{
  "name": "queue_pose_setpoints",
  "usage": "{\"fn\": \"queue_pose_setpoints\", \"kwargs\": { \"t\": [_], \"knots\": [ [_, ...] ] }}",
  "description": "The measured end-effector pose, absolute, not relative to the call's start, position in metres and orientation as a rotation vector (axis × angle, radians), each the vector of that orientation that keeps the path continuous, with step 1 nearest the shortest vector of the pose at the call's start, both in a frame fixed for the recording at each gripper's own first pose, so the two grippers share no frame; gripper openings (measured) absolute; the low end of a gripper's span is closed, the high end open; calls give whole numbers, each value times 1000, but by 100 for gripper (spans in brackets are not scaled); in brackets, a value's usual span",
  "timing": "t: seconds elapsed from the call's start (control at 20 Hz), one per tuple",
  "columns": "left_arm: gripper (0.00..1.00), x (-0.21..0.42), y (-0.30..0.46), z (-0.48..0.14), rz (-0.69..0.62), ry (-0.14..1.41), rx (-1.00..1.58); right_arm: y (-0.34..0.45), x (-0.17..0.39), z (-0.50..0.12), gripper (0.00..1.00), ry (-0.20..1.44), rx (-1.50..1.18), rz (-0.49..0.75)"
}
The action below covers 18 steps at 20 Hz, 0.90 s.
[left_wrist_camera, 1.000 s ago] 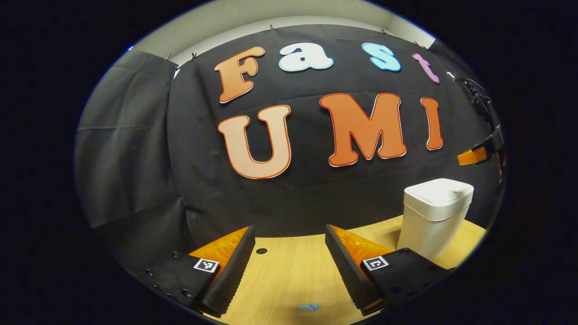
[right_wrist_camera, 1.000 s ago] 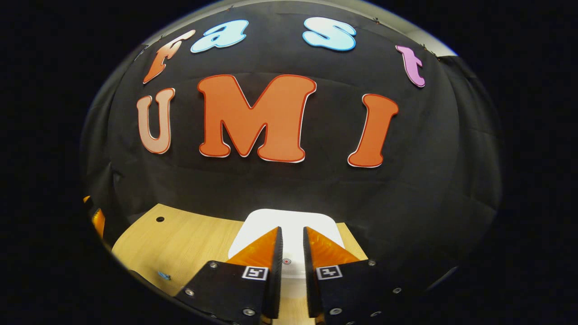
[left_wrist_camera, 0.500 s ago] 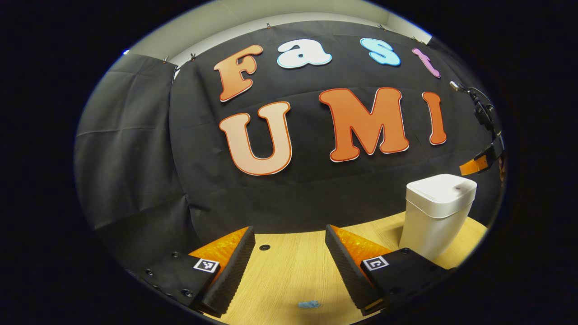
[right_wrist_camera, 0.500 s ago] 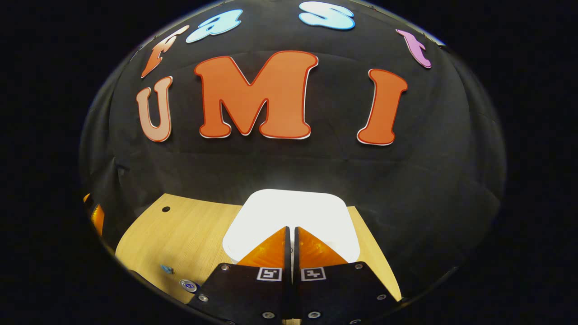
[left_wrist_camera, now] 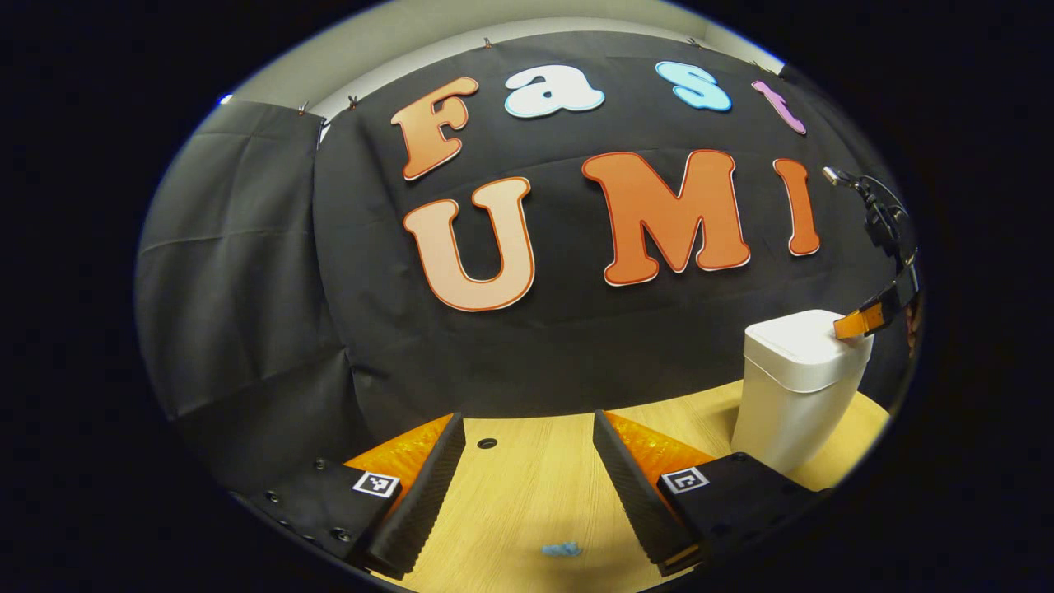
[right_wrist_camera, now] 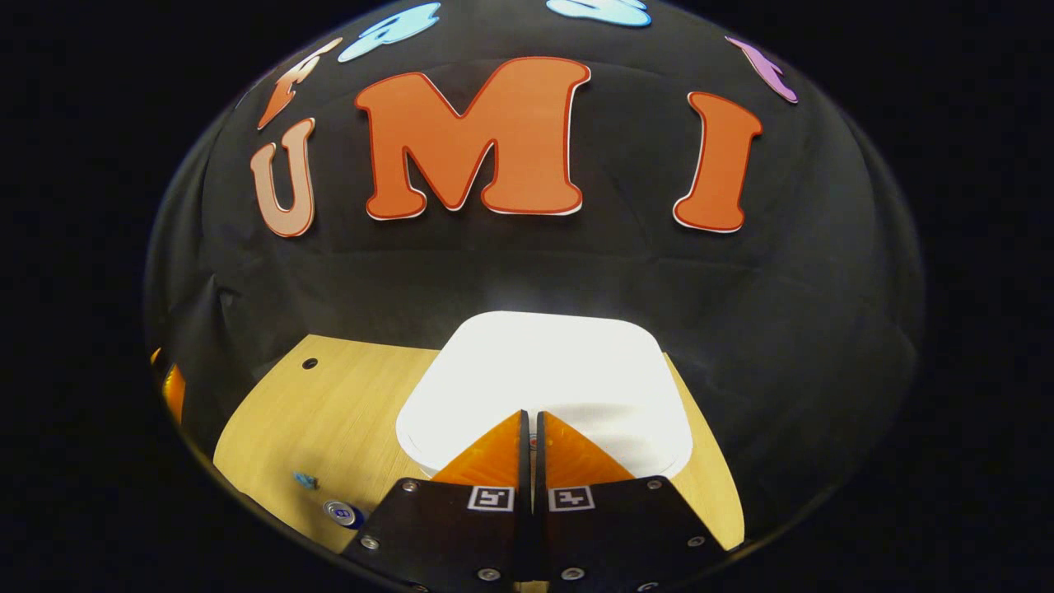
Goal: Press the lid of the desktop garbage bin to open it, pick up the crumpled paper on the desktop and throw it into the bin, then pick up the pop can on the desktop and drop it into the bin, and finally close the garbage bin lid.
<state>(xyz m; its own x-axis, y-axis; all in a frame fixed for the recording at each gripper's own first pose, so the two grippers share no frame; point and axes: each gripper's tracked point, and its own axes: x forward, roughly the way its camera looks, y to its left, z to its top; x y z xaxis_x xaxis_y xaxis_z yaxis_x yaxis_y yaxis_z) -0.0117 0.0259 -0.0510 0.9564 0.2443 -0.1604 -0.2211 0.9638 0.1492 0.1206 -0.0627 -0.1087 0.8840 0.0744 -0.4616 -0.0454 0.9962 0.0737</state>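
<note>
A white desktop bin (left_wrist_camera: 795, 387) stands at the right of the wooden desk (left_wrist_camera: 535, 502), its lid (right_wrist_camera: 547, 375) down. My right gripper (right_wrist_camera: 531, 414) is shut with nothing in it, tips resting at the lid's near edge; from the left gripper view its tips (left_wrist_camera: 852, 323) touch the lid top. My left gripper (left_wrist_camera: 527, 441) hangs open over the desk, well left of the bin. A small blue crumpled paper (left_wrist_camera: 561, 548) lies on the desk between its fingers; it is also at the lower left (right_wrist_camera: 305, 479). The pop can (right_wrist_camera: 342, 514) lies near the desk's front edge.
The black cloth wall (left_wrist_camera: 247, 272) closes the back and left of the desk. A small round hole (left_wrist_camera: 487, 443) sits in the desk near the wall. Bare wood stretches between the bin and the left gripper.
My right gripper has shut and come down onto the bin lid, which now looms larger. The left gripper has hardly moved.
</note>
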Motion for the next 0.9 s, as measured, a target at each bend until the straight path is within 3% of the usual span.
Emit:
{"fn": "queue_pose_setpoints", "kwargs": {
  "t": [0.3,0.7,0.9],
  "knots": [
    [99,-1,7,-54,231,198,151,-63,118,-114,1,536,86,67],
    [96,-5,-12,-57,219,208,161,-61,118,-104,1,477,116,135],
    [100,8,-5,-51,187,177,172,-64,115,-89,1,424,99,89]
  ]
}}
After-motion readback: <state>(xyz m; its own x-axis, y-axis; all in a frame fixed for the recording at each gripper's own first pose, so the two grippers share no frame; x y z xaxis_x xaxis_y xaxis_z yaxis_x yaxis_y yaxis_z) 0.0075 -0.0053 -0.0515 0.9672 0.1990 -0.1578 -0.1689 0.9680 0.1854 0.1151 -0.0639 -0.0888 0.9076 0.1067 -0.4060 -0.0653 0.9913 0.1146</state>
